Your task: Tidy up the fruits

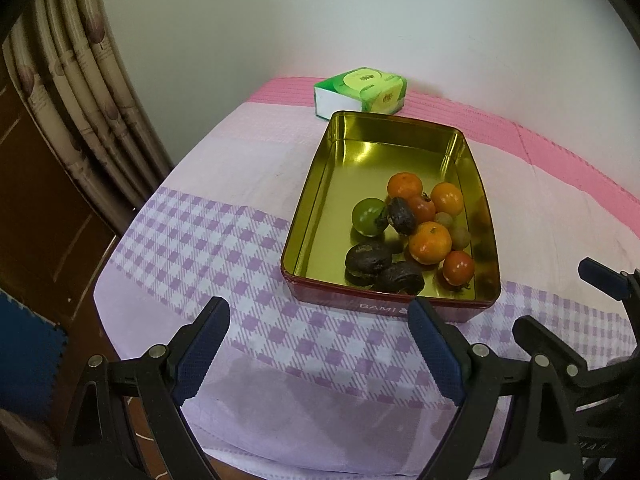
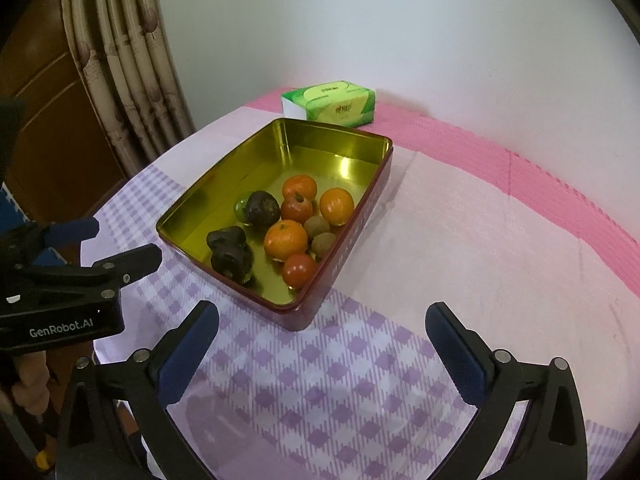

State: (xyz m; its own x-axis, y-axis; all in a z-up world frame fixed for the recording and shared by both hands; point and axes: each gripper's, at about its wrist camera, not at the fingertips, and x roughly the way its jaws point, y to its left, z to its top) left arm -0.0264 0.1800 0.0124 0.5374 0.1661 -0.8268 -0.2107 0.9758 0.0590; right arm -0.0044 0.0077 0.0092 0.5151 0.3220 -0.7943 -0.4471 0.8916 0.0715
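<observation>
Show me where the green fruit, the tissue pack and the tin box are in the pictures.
green fruit (image 1: pixel 369 216), left wrist view, middle of its shiny skin.
tissue pack (image 2: pixel 332 106), right wrist view, its green top face.
tin box (image 1: pixel 316 184), left wrist view, its gold inner left wall.

Tin (image 1: pixel 316 208): metal, gold interior mirror-glossy, throwing reflections of the fruit; outer wall dark red lacquer. Oranges (image 1: pixel 430 242): shiny, finely dimpled peel. Tomatoes (image 1: pixel 458 267) and green fruit (image 1: pixel 368 216): smooth, glossy. Dark fruits (image 1: pixel 368 258): matt, wrinkled, rough. Tablecloth (image 1: pixel 240 264) on the table: woven cloth, matt, with a ribbed pink band at 12 o'clock. Tissue pack (image 1: pixel 360 90): slick plastic wrap. Left gripper (image 1: pixel 320 352): matt black plastic, blue textured pads (image 1: pixel 204 348).
</observation>
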